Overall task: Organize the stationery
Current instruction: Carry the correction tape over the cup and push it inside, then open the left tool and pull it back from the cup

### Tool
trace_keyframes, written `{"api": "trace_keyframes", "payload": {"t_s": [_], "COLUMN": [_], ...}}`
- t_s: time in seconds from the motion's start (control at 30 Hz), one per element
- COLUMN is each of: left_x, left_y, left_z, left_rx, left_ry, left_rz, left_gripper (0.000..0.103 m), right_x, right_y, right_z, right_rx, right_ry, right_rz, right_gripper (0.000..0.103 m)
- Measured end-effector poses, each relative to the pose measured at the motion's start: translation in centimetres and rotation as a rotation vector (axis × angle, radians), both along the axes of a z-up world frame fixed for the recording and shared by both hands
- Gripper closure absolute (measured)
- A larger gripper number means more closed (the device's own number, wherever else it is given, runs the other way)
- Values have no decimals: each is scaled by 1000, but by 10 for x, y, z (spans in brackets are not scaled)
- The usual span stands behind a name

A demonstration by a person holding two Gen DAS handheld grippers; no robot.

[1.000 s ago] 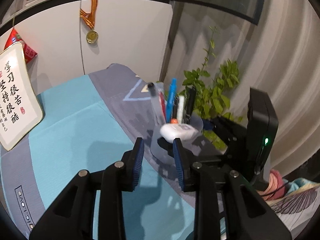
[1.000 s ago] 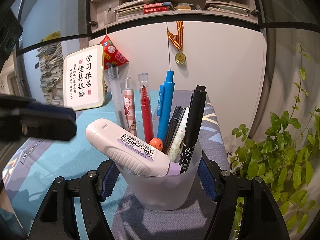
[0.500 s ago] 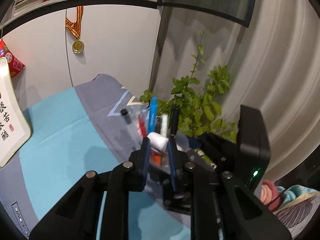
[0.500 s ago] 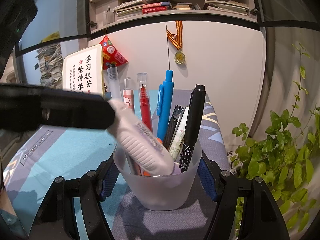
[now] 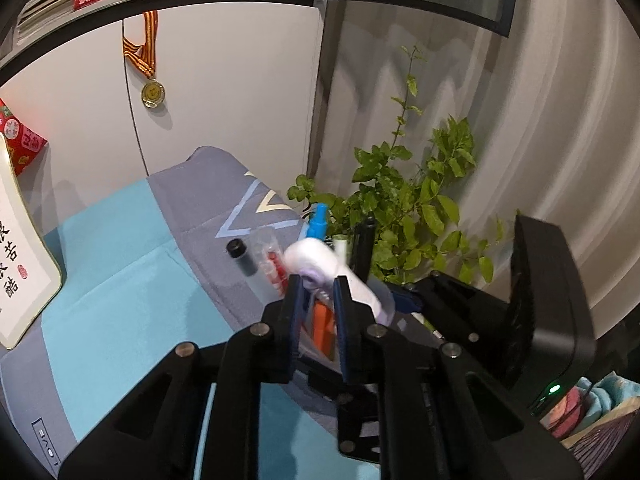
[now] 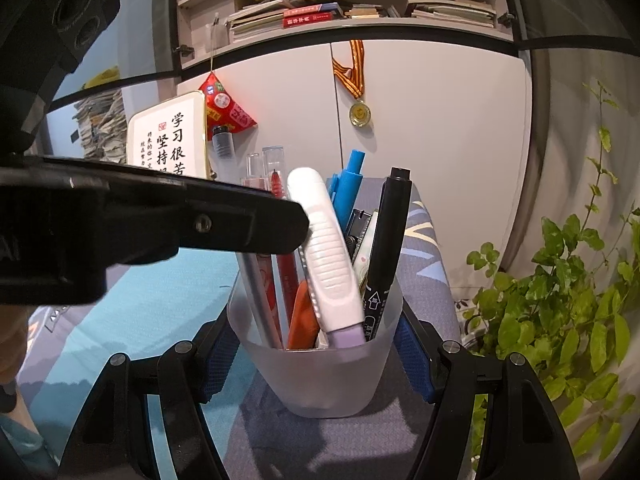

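White cabinet doors [image 6: 432, 128] fill the back of the room, with a medal [image 6: 359, 114] hanging on one, a shelf of books [image 6: 312, 16] above, and a leafy plant [image 6: 560, 288] off the right edge of the surface. That surface is a blue and grey cloth [image 5: 120, 264], bare across its left part except for a framed calligraphy card [image 6: 172, 136] leaning near the back left corner.

Near the right edge of the cloth stands the frosted cup [image 6: 328, 368], and the right gripper [image 6: 316, 356] clasps it, a blue pad set against each side wall. Inside stand a blue pen [image 6: 348, 184], a black marker [image 6: 388, 240], a red pen [image 6: 280, 232] and some clear-barrelled pens, all upright or close to it.

The left gripper [image 5: 316, 300] reaches in from the left, and its jaws have just been closing: they now stand narrow, pinched on the white correction tape [image 6: 326, 248]. It stands nearly upright, its purple end down in the cup, though motion blur in the left wrist view makes the exact grip point hard to read.

Judging by this, the task looks nearly finished. No loose stationery shows on the visible cloth, so what seems left is to settle the correction tape among the pens and let go of it and of the cup.
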State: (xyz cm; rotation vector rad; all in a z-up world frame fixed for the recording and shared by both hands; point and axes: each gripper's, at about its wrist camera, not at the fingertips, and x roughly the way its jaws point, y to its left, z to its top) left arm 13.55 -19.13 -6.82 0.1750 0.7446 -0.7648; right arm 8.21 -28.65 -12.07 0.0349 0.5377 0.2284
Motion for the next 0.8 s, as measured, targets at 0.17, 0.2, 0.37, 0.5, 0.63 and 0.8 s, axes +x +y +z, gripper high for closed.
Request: {"api": "trace_keyframes", "payload": {"t_s": [0.17, 0.2, 0.37, 0.5, 0.63, 0.8], "left_x": [0, 0, -2, -2, 0, -7], "left_y": [6, 7, 9, 8, 7, 14], "left_z": [2, 3, 9, 7, 5, 10], "left_rx": [-17, -24, -53, -42, -33, -58], "left_ry": [17, 23, 33, 39, 61, 38], "left_rz": [-2, 0, -1, 10, 22, 23], "left_gripper": [90, 90, 90, 89, 89, 89], "right_x": [-1, -1, -3, -4, -6, -10], "right_y": [2, 2, -3, -7, -7, -9], "right_z": [0, 0, 1, 2, 3, 5], "right_rx": [-11, -8, 31, 68, 66, 71], "right_ry": [1, 3, 9, 14, 11, 12], "right_rz": [9, 9, 25, 36, 37, 41], "right_gripper": [31, 31, 29, 28, 28, 28]}}
